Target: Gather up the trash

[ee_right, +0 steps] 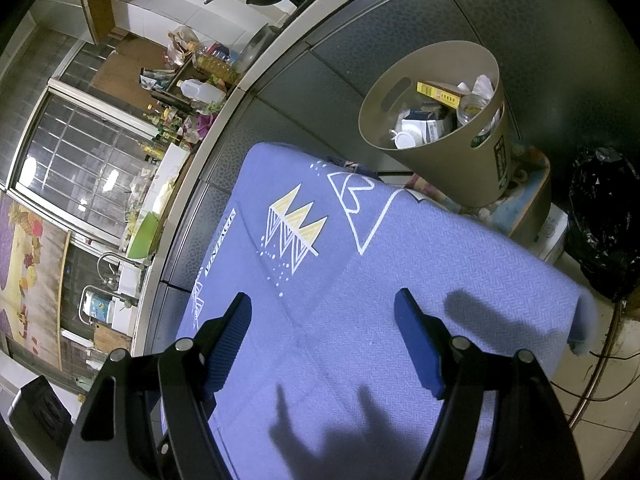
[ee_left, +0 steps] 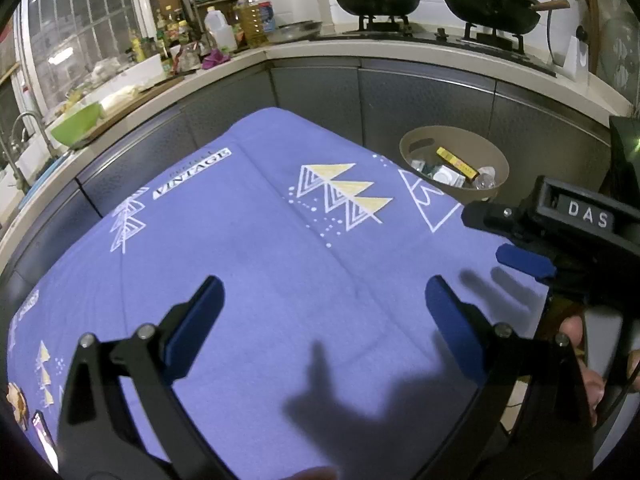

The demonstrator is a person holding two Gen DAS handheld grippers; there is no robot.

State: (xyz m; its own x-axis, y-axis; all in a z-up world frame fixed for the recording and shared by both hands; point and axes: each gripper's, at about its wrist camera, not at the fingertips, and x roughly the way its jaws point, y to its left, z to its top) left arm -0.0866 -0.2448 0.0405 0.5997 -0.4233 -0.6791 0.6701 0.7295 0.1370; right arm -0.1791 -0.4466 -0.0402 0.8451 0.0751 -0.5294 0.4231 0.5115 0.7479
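A beige round bin (ee_left: 456, 194) (ee_right: 476, 176) stands past the far right corner of the table, holding a yellow box (ee_right: 438, 94), a clear bottle (ee_right: 470, 109) and white scraps. My left gripper (ee_left: 324, 294) hangs open over the blue cloth (ee_left: 260, 264) with nothing between its blue pads. My right gripper (ee_right: 322, 310) is open too, above the same cloth (ee_right: 400, 264), and holds nothing. The right gripper's body (ee_left: 560, 236) shows at the right edge of the left wrist view.
Grey cabinets and a countertop (ee_left: 360, 46) with woks, bottles and a green bowl (ee_left: 76, 124) wrap around behind the table. A black bag (ee_right: 604, 220) lies on the floor right of the bin. A small printed item (ee_left: 18, 402) lies at the cloth's left edge.
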